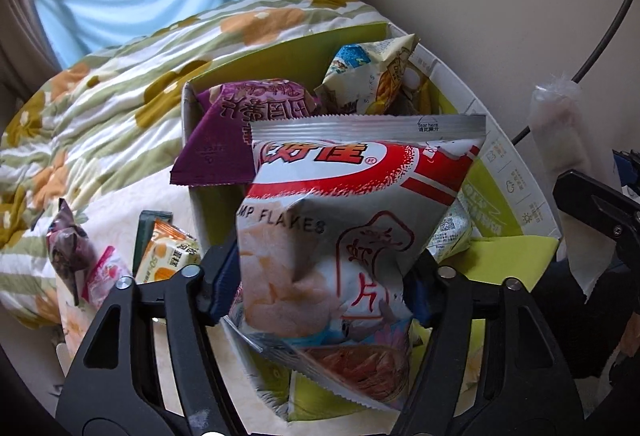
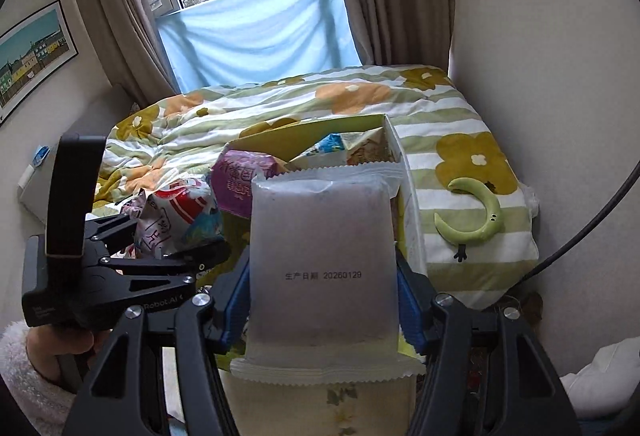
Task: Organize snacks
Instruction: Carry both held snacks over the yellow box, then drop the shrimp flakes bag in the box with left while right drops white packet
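My left gripper (image 1: 320, 284) has its pads against both sides of a silver and red shrimp flakes bag (image 1: 340, 220), holding it upright over the near end of a green and white cardboard box (image 1: 500, 156). Inside the box lie a purple bag (image 1: 240, 128) and a pale yellow bag (image 1: 368, 76). My right gripper (image 2: 324, 300) is shut on a frosted white packet (image 2: 320, 256) with a printed date, in front of the same box (image 2: 404, 172). The right wrist view shows the left gripper (image 2: 160, 240) with the shrimp bag (image 2: 176, 220) at the left, held by a hand in a fluffy white sleeve (image 2: 24, 368).
The box stands on a bed with a flowered quilt (image 1: 120, 84), close to the wall on the right. Loose snacks lie left of the box: an orange packet (image 1: 168, 252), a pink one (image 1: 104, 272) and a dark one (image 1: 64, 240). A green moon cushion (image 2: 476, 216) lies to the right.
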Tool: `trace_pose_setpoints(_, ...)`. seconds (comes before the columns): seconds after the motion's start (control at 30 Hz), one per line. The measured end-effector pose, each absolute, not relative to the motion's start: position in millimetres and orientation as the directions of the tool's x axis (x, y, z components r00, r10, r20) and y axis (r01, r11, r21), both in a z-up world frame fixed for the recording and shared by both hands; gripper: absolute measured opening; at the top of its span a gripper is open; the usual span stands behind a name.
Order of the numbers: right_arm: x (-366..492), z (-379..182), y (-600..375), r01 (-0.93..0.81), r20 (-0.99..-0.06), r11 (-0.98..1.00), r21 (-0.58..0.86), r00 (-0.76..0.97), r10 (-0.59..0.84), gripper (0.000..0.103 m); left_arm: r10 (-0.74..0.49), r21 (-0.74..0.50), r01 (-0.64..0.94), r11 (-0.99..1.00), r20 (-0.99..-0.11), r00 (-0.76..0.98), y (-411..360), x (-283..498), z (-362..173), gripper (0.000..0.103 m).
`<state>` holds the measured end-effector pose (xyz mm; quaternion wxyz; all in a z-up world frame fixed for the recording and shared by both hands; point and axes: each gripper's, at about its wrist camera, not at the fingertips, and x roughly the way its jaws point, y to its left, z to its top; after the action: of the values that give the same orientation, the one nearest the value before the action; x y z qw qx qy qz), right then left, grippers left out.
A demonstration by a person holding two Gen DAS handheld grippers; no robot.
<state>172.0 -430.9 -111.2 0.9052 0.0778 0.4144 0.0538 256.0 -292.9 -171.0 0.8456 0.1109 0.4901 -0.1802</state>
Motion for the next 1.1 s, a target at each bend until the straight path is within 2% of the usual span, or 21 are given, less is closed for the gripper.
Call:
trace_pose_setpoints(0.07,175.4,-116.9,-441.6,-0.041,-0.75,0.981,0.19,0.639,0.172,0.058,-0.181,0.019,0.397,0.917,-0.869,0.461,-293.8,253.8,-175.8,0.096)
trace_pose_setpoints(0.1,177.3,-119.7,-445.7,-0.044,-0.753,0.98,0.193,0.634,0.177,0.058,-0.189,0.007,0.391,0.92,-0.867,0.46,-292.0,250.7,-175.8,0.097)
trace_pose_setpoints(0.43,196.0,-131.2,-450.1,-0.112,-0.746,0.962,0.247,0.612,0.263,0.058,-0.2,-0.059,0.289,0.956,-0.85,0.487,-259.0,222.4,-150.8,0.097)
trace_pose_setpoints(0.93,236.3,-166.5,-414.5,-0.157,-0.804,0.937,0.312,0.481,0.349,0.059,-0.146,-0.033,0.24,0.97,-0.871,0.47,-230.5,218.9,-150.7,0.097)
trace_pose_setpoints(1.0,231.8,-167.7,-415.3,-0.154,-0.791,0.934,0.324,0.498,0.356,0.063,-0.145,-0.036,0.234,0.971,-0.873,0.465,-228.0,216.4,-154.6,0.097)
trace_pose_setpoints(1.03,229.0,-166.0,-416.4,-0.158,-0.776,0.93,0.332,0.515,0.364,0.073,-0.146,-0.041,0.232,0.972,-0.876,0.46,-226.8,215.5,-156.6,0.097)
trace_pose_setpoints(1.07,226.8,-163.8,-417.2,-0.159,-0.766,0.929,0.334,0.529,0.366,0.091,-0.149,-0.045,0.229,0.972,-0.877,0.457,-226.1,214.0,-158.3,0.097)
trace_pose_setpoints(1.1,224.3,-163.1,-418.4,-0.156,-0.762,0.931,0.329,0.539,0.36,0.096,-0.152,-0.05,0.229,0.972,-0.878,0.455,-225.0,212.1,-160.2,0.097)
